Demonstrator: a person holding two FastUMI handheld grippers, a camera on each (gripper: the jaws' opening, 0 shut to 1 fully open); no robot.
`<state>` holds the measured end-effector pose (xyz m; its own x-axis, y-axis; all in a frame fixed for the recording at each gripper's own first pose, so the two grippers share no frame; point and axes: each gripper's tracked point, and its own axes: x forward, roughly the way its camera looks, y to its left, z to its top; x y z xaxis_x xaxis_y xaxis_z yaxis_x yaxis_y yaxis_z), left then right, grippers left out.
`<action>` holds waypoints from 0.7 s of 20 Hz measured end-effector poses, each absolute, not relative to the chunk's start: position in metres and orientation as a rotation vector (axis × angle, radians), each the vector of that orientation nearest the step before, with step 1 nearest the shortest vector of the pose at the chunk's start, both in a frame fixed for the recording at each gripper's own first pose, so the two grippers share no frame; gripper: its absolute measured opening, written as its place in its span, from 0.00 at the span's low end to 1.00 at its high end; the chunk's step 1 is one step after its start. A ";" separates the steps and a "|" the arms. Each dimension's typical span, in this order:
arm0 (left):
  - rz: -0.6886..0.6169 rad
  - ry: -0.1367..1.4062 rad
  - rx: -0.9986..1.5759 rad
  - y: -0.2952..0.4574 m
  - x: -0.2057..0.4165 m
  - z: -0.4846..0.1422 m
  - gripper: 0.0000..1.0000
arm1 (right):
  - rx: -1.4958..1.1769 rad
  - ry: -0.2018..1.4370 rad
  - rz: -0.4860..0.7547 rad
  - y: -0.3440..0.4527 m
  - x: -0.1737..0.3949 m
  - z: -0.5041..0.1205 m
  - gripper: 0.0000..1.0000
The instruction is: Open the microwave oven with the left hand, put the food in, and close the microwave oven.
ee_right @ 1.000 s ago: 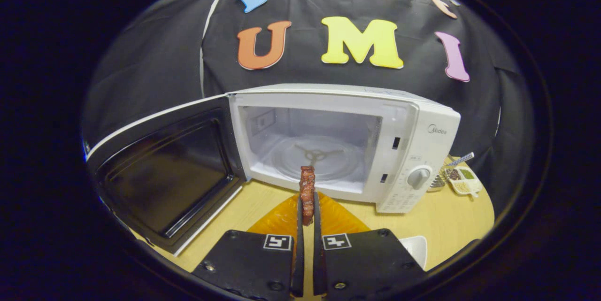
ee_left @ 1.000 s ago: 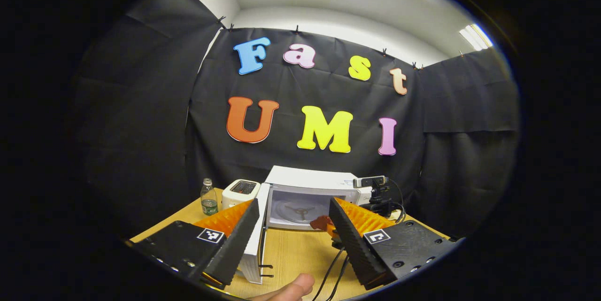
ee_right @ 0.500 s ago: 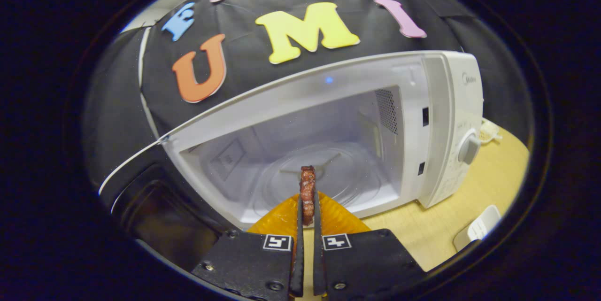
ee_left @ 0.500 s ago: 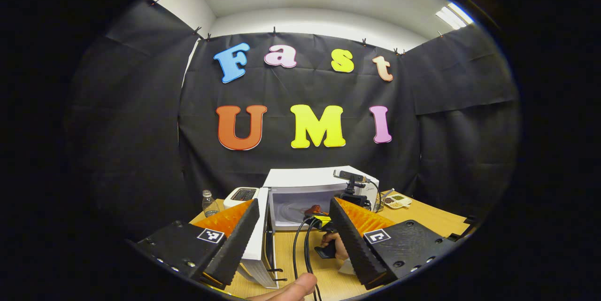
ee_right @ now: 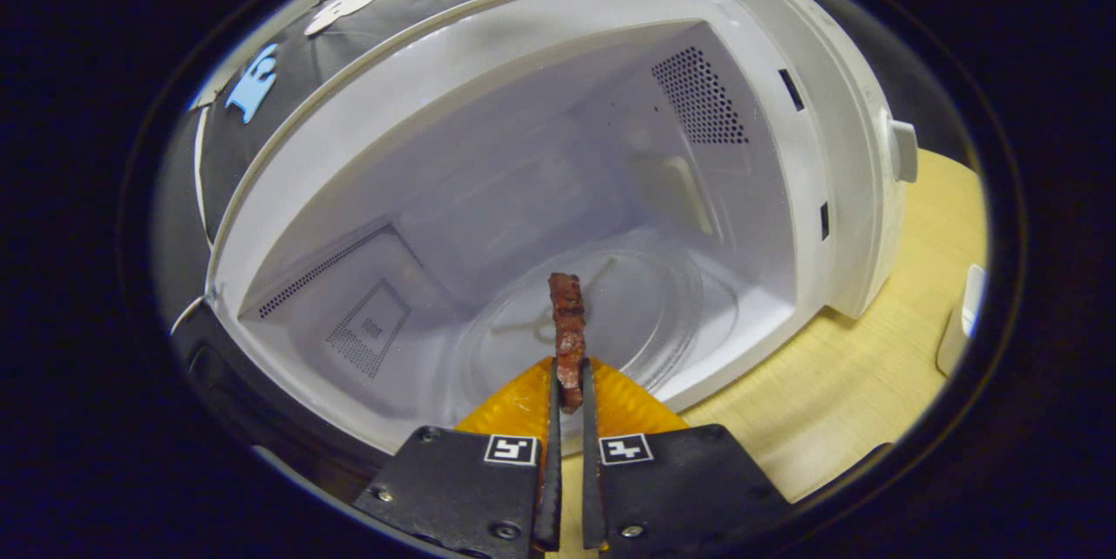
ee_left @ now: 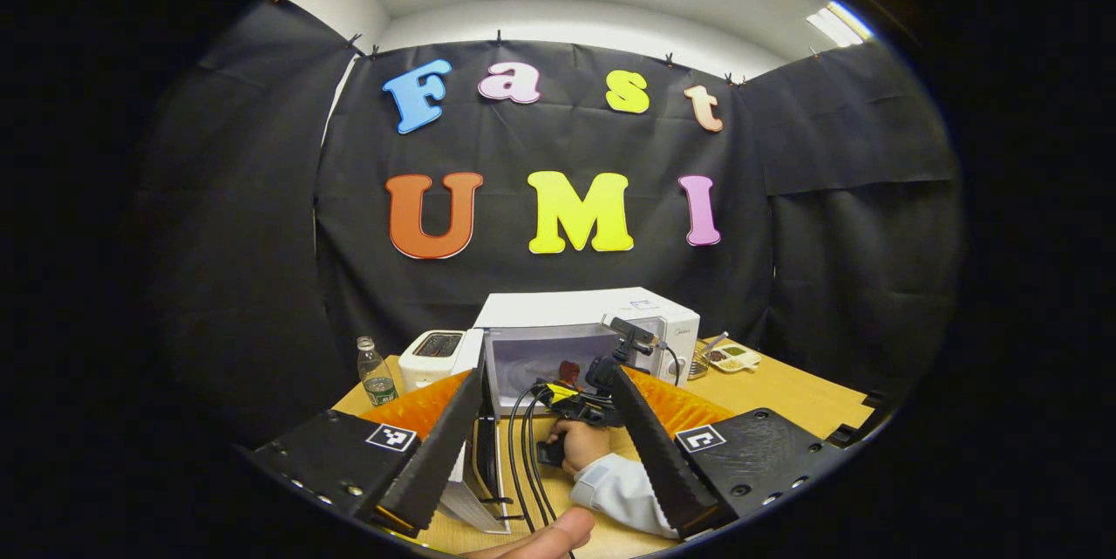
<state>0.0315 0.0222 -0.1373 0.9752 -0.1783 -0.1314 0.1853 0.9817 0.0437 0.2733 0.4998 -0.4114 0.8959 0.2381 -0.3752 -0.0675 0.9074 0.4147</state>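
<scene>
**Food at the oven mouth, release still to come**

Now the main risk, as I judge it, is letting go too early: the food (ee_right: 568, 328) hangs over the front edge of the glass turntable (ee_right: 610, 315), so a premature release could drop it on the sill or send it out onto the table (ee_right: 837, 385). A second hazard is the open door (ee_left: 475, 463) being knocked by the trailing cables.

The right gripper (ee_right: 568, 406) pinches the food, jaws nearly together, inside the microwave (ee_right: 488, 158) opening. The left gripper (ee_left: 540, 446) stands wide apart, holding nothing, near the door.
</scene>
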 end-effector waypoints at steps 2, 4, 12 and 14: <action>-0.194 0.125 0.071 0.017 0.032 -0.139 0.92 | 0.466 0.421 0.183 0.505 0.278 -0.412 0.13; -0.203 0.120 0.081 0.011 0.031 -0.138 0.92 | 0.572 0.408 0.192 0.509 0.281 -0.411 0.07; -0.185 0.155 0.115 0.011 0.028 -0.152 0.95 | 0.520 0.303 0.140 0.504 0.284 -0.395 0.46; -0.169 0.168 0.109 0.015 0.028 -0.156 0.95 | 0.407 0.286 0.077 0.490 0.286 -0.397 0.61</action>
